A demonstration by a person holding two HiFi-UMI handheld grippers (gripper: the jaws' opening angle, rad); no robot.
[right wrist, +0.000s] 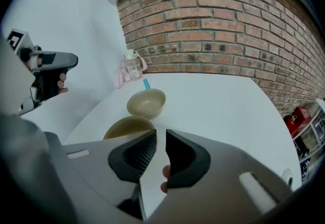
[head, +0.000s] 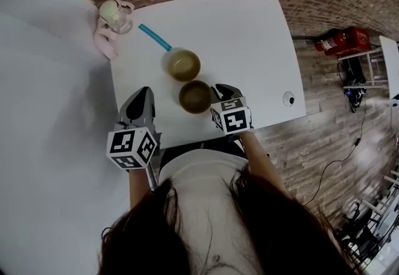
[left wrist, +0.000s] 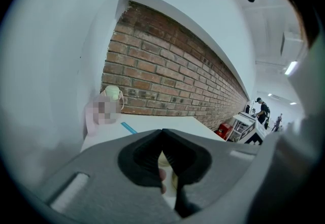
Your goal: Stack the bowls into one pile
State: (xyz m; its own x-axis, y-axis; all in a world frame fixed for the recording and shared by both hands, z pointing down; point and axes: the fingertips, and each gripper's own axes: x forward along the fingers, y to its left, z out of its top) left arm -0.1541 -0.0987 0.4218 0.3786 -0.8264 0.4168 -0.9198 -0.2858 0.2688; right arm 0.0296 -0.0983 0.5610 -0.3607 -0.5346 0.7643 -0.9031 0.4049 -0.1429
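Two tan bowls stand apart on the white table [head: 249,37]. The lighter bowl [head: 184,65] [right wrist: 146,103] is farther out; the darker bowl [head: 195,96] [right wrist: 127,126] sits near the front edge. My right gripper [head: 219,88] [right wrist: 160,134] hovers just right of the darker bowl, its jaws a narrow slit apart with nothing between them. My left gripper [head: 145,91] [left wrist: 162,131] is held over the table's front left corner, left of the darker bowl, with its jaw tips touching and empty. It also shows in the right gripper view as the left gripper [right wrist: 75,59].
A pink-handled bottle [head: 115,15] [right wrist: 133,65] stands at the far left corner with a blue stick [head: 154,37] [right wrist: 147,84] beside it. A small round fitting [head: 288,98] lies near the right edge. A red fire extinguisher [head: 340,40] is on the floor at right. A white wall borders the table's left.
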